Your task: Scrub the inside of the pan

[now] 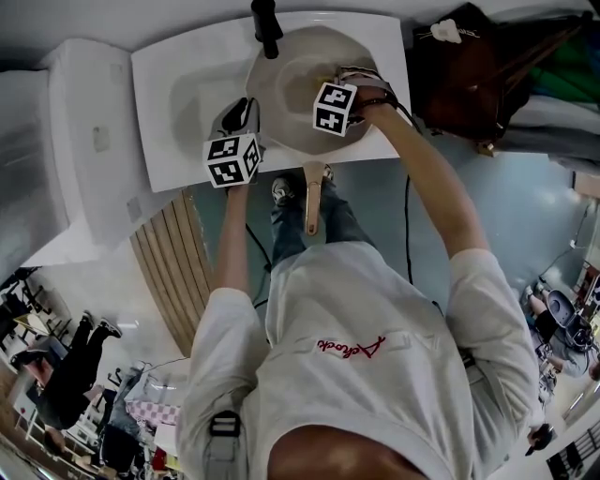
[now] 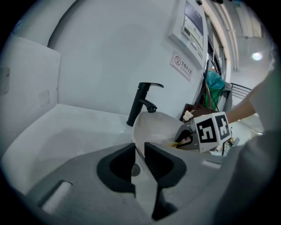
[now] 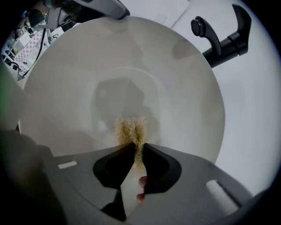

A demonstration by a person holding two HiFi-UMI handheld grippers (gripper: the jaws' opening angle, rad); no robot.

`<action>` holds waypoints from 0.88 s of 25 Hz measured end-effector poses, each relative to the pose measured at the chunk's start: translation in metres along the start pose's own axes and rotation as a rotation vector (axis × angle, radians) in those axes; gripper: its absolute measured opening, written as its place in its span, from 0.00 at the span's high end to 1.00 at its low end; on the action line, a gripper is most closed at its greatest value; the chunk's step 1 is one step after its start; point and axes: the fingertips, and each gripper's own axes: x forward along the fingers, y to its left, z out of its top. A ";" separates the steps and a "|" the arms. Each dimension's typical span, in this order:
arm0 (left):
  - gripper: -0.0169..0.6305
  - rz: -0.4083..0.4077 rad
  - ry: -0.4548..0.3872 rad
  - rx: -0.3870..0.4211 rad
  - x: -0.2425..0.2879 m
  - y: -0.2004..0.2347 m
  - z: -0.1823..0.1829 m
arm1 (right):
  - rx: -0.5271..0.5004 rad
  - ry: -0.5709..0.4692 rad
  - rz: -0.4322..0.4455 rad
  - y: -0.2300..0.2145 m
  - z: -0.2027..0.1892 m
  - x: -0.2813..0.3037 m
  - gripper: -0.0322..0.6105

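A cream pan stands tilted in the white sink, and its wooden handle points back toward the person. My left gripper is shut on the pan's rim, which runs between its pads. My right gripper reaches into the pan and is shut on a tan fibrous scrubber. The scrubber is pressed against the pan's inner bottom. In the left gripper view the right gripper sits over the pan's bowl.
A black faucet rises behind the pan at the sink's back edge, close to the rim. A dark brown bag lies right of the sink. A white unit stands left, with slatted wood below the sink.
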 end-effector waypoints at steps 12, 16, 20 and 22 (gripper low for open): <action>0.87 0.005 -0.014 0.005 -0.001 -0.003 0.004 | -0.030 0.002 0.037 0.035 0.002 -0.005 0.84; 0.87 0.008 -0.016 0.000 -0.001 -0.003 0.003 | -0.035 -0.003 0.050 0.045 0.006 -0.007 0.84; 0.87 0.009 -0.018 -0.001 -0.001 -0.003 0.003 | -0.045 -0.012 0.059 0.052 0.013 -0.010 0.84; 0.87 0.010 -0.021 -0.002 -0.001 -0.003 0.003 | -0.049 -0.015 0.064 0.055 0.017 -0.012 0.84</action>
